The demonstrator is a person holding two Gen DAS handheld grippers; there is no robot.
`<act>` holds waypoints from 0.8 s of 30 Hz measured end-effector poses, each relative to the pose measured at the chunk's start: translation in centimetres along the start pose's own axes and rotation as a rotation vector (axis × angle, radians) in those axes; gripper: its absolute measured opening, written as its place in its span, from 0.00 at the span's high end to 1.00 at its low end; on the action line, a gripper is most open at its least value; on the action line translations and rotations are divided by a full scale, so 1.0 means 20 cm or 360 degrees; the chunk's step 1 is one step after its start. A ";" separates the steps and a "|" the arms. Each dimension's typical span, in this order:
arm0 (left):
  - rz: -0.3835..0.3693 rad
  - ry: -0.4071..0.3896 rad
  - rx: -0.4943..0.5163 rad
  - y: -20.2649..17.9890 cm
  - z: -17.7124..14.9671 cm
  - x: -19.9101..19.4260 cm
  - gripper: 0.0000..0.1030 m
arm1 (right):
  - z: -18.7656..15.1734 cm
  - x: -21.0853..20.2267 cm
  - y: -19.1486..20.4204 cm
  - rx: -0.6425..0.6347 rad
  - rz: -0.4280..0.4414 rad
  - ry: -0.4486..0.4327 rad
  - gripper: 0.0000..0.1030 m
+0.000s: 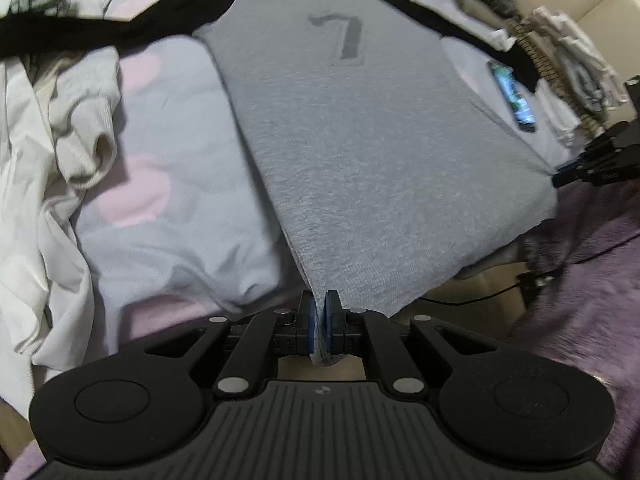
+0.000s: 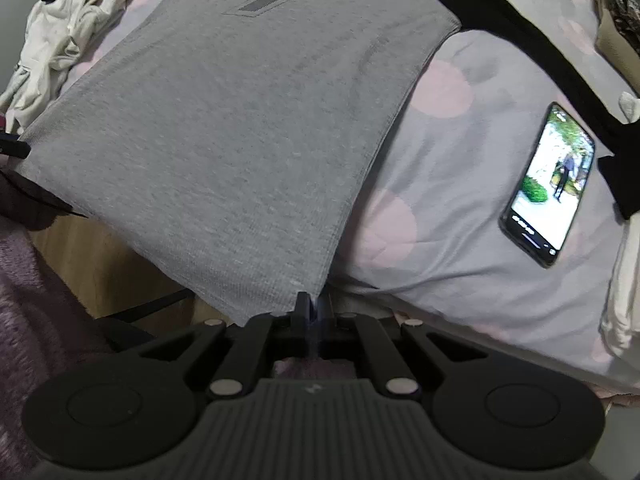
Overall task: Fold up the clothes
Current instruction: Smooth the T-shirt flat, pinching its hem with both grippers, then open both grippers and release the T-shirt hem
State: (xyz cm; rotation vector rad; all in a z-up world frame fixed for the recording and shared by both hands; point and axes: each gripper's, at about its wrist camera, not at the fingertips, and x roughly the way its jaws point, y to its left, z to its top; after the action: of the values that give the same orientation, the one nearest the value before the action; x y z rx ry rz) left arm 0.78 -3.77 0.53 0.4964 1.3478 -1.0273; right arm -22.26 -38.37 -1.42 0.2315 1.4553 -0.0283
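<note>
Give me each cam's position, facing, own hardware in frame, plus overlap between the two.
Left wrist: on the left gripper, looking along its fingers across the grey shirt on the bed; jaws shut on one hem corner; the right gripper shows at the right edge.
Right wrist: on the right gripper, looking over the same shirt; jaws shut on the other hem corner; a tip of the left gripper shows at the left edge.
Shared: the shirt, the phone, the dotted sheet.
</note>
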 end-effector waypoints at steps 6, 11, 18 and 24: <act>0.0027 0.0123 0.0011 0.02 0.00 0.11 0.95 | 0.04 0.10 0.02 0.0006 -0.0029 0.0018 0.96; 0.0043 0.0056 -0.0038 0.03 0.01 0.06 0.88 | 0.03 0.04 0.02 0.0051 -0.0039 -0.0063 0.91; 0.0112 -0.0194 0.0000 -0.01 0.17 -0.11 0.85 | 0.07 -0.22 -0.17 0.0303 -0.0137 -0.0328 0.84; 0.0163 -0.0434 0.0022 -0.06 0.37 -0.25 0.85 | 0.13 -0.55 -0.41 0.0570 -0.0310 -0.0592 0.71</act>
State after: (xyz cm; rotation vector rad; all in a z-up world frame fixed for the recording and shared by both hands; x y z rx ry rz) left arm 4.47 -8.80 7.17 0.4148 1.0632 -0.9819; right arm -22.34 -48.18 8.49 0.3546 1.0886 -0.4701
